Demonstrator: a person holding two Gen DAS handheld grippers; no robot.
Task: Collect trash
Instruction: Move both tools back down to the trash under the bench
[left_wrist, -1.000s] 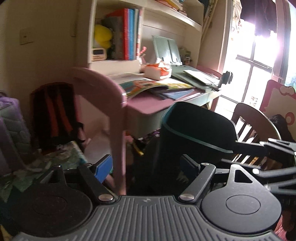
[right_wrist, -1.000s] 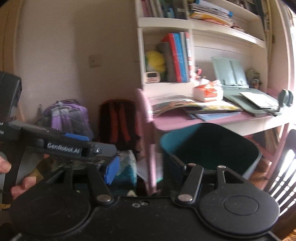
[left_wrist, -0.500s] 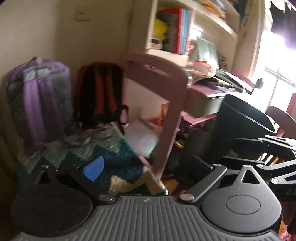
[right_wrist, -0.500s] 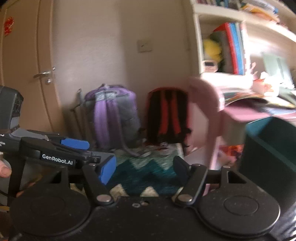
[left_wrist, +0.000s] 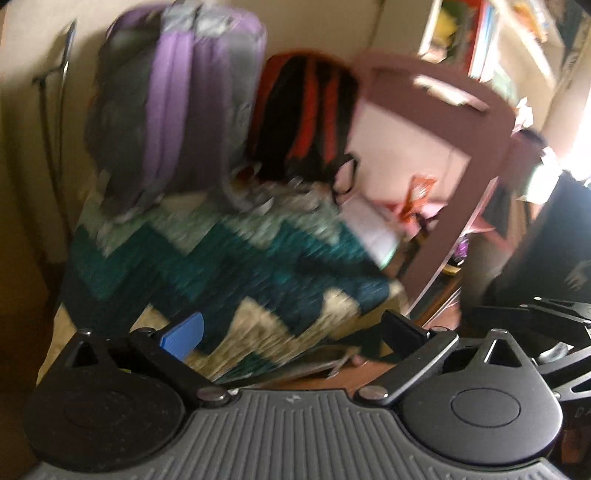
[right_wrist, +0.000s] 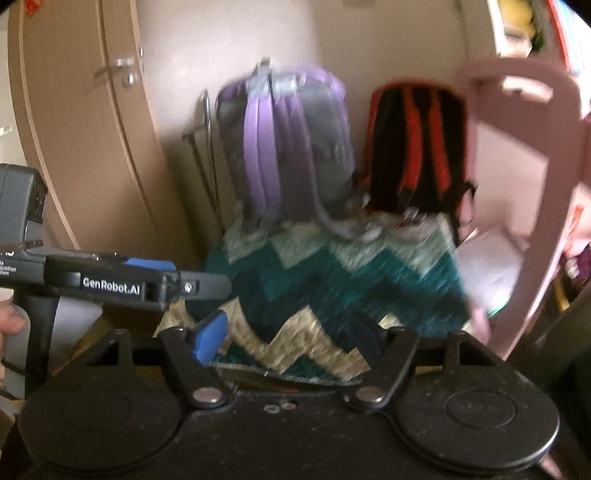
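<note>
Searching step: both the left gripper (left_wrist: 291, 330) and right gripper (right_wrist: 286, 336) hang spread and empty over the zigzag blanket (right_wrist: 332, 280); next, target the orange wrapper (left_wrist: 415, 201) (blurred) at two o'clock.

both views are soft with motion blur. in the left wrist view the purple backpack (left_wrist: 177, 99) and the zigzag blanket (left_wrist: 236, 266) smear into streaks, while the gripper's own body at the bottom stays sharp. hard daylight blows out the right edge to white glare. the right wrist view is dimmer and more even, with the pink desk frame (right_wrist: 532, 177) blurred and the door (right_wrist: 85, 122) bowed by fisheye distortion. corners fall off dark.
</note>
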